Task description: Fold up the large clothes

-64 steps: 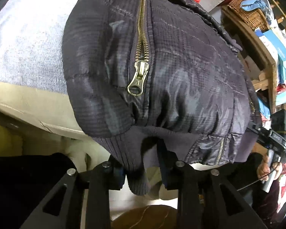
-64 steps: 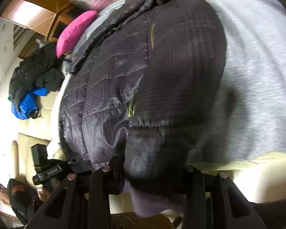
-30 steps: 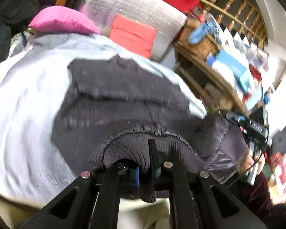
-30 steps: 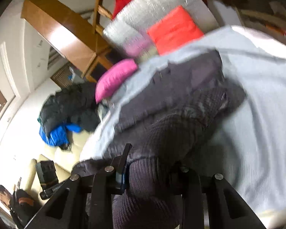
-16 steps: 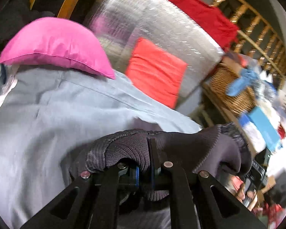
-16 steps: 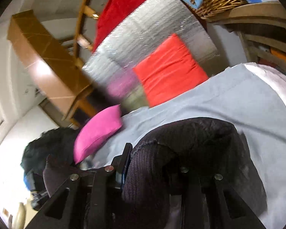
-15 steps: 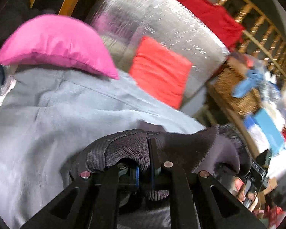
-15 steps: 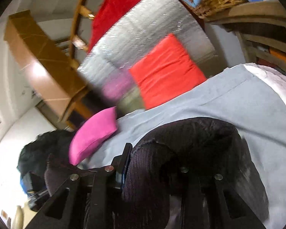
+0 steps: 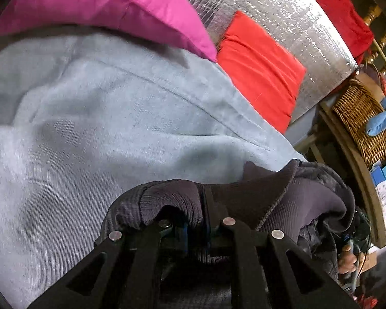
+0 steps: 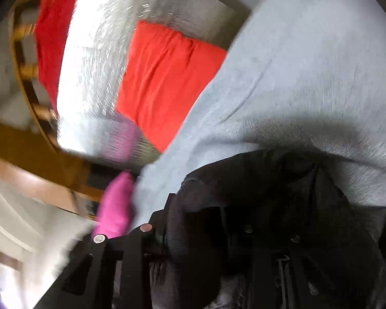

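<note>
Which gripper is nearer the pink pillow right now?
Left. The left gripper, shut on the jacket, faces the pink pillow, large ahead-left. The right gripper, jaws just opening with jacket between them, sees it small, off to its left.

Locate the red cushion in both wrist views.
Left wrist: red cushion upper right of centre, against the silver quilted backrest, right of the pink pillow.
Right wrist: red cushion upper centre-left, blurred.
Shared landmark: the silver backrest.

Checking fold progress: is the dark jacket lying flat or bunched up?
Bunched. The dark jacket sits in a rumpled heap on the grey sheet, its ribbed hem pinched in the left gripper. Full layout cannot be told.
</note>
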